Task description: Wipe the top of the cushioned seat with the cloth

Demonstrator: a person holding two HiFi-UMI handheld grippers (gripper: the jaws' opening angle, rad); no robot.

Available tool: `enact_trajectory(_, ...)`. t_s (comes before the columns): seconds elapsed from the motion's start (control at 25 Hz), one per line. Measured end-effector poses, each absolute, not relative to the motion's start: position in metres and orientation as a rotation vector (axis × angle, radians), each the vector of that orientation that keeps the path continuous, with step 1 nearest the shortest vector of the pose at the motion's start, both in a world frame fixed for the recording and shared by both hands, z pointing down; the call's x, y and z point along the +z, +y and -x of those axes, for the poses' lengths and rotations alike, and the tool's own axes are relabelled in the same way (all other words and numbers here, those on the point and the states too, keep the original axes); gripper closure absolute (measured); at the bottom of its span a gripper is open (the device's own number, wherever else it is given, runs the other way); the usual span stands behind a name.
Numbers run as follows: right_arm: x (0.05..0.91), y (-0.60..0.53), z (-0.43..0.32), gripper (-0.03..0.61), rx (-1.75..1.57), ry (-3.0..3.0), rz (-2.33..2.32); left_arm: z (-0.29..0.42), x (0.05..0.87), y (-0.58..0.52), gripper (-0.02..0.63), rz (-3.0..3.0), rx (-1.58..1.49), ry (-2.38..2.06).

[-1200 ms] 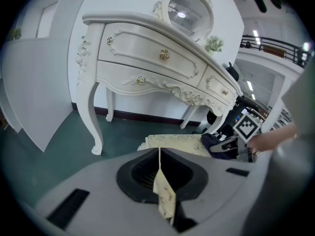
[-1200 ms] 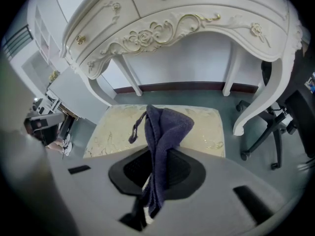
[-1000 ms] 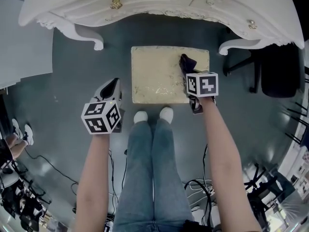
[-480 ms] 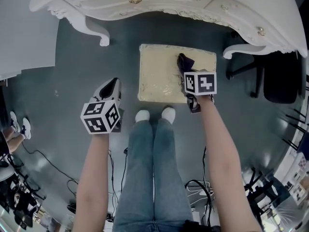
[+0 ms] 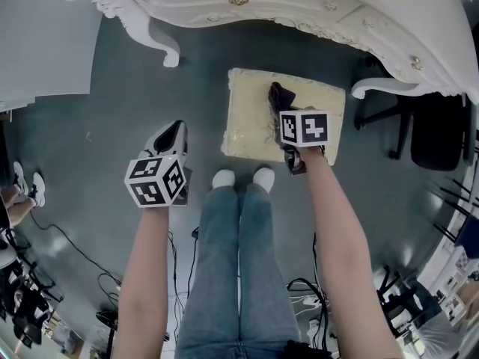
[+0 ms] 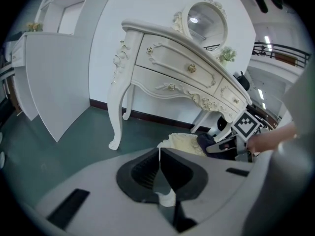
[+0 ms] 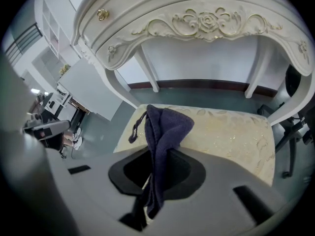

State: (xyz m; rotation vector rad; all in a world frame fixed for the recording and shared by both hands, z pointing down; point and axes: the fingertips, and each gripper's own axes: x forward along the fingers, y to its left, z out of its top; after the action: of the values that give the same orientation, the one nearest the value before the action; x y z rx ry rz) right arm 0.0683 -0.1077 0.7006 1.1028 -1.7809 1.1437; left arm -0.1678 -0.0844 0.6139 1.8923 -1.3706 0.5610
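Your right gripper [image 7: 156,170] has its jaws pinching the dark blue cloth [image 7: 165,127]. The cloth stands up out of them in a narrow bunch with a loose loop hanging off one side. In the head view it sits over the cushioned seat [image 5: 247,126], about midway across its width and toward the side nearest the white dressing table [image 5: 299,6]. Whether it presses on the fabric, you cannot tell from here.

A bunch that tight will likely touch only a thin strip, so tip the gripper down until more of the cloth lies flat. Keep the hard jaws off the patterned top. Then work in overlapping strokes from edge to edge, and take in the corners and the near edge by your feet.

Your left gripper [image 5: 174,132] has its jaws pressed together on nothing and hangs over the floor [image 5: 135,96], well apart from the seat. If the seat slides under your strokes, bring that gripper over to steady it.
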Motion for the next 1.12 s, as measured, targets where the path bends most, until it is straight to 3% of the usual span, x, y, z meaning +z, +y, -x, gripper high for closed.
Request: enact_trajectory(1.12, 0.691, -0.100, 0.085, 0.541, 1.013, -1.921, -0.779, 0.266, 0.598, -0.051, 0.604, -1.707, 0.512, -1.546)
